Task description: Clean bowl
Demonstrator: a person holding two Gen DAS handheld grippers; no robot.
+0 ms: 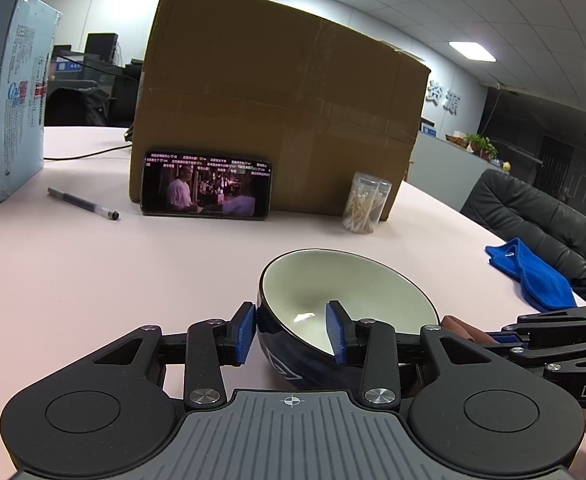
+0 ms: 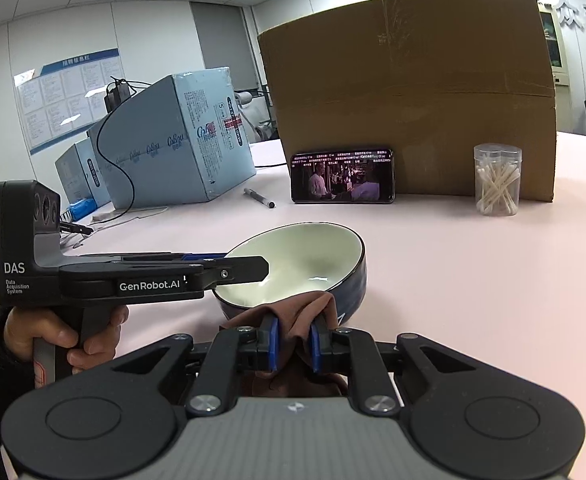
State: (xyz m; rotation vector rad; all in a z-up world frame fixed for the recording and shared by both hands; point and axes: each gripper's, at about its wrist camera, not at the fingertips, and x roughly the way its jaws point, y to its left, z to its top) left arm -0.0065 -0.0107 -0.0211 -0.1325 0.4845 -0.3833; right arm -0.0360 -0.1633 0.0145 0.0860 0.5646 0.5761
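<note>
A dark blue bowl (image 1: 353, 292) with a cream inside sits tilted on the pink table (image 1: 93, 280), its opening facing the right gripper. My left gripper (image 1: 291, 334) straddles the bowl's wall, one blue pad against the outside and the other inside, holding it tilted. In the right wrist view the left gripper (image 2: 249, 264) reaches in over the rim of the bowl (image 2: 305, 256). My right gripper (image 2: 294, 344) is shut on a bunched brown cloth (image 2: 293, 312), which touches the bowl's near rim. The right gripper (image 1: 533, 336) also shows at the left view's right edge.
A big cardboard box (image 1: 277, 100) stands behind, with a playing phone (image 1: 207, 186) leaning on it and a clear jar of cotton swabs (image 1: 365, 202) beside it. A pen (image 1: 83, 203) and a blue carton (image 1: 5, 100) lie left. A blue towel (image 1: 529, 270) hangs at the right table edge.
</note>
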